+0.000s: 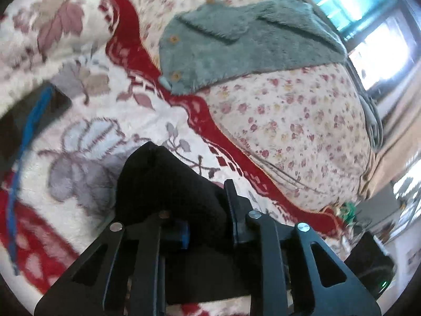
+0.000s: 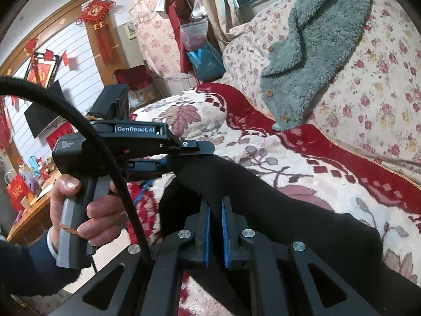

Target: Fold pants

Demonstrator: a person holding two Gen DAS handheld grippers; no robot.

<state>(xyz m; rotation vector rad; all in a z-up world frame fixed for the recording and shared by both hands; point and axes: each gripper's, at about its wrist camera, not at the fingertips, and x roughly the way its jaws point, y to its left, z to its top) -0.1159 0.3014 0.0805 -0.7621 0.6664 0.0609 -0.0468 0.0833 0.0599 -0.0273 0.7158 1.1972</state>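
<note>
Left hand (image 2: 86, 210): bare fingers wrapped round the grey handle of my left gripper (image 2: 194, 155), dark sleeve at the wrist; a black corrugated cable (image 2: 86, 131) arcs over it.
Left jaws: closed on a bunched fold of the black knit pants (image 1: 168, 181); in the left wrist view the cloth fills the gap between my two black fingers and humps up past their tips.
Right gripper (image 2: 215, 205): low in the middle of its own view, blue-padded fingers nearly together.
Right jaws: clamped on an edge of the same black pants, the cloth pinched thin between the pads.
Pants, place: stretched as a dark band from the left jaws across to the right jaws, then trailing off to the lower right, over the cream plush blanket with red border and leaf pattern (image 2: 302, 163).
Blue cord (image 1: 23, 142): runs down the far left of the left wrist view, blurred.
Grey-green fleece garment with wooden buttons (image 2: 315, 60): spread flat on the cream quilt with small red flowers (image 1: 289, 121), well apart from the pants, beyond the red border.
Window (image 1: 368, 8): bright, upper right.
</note>
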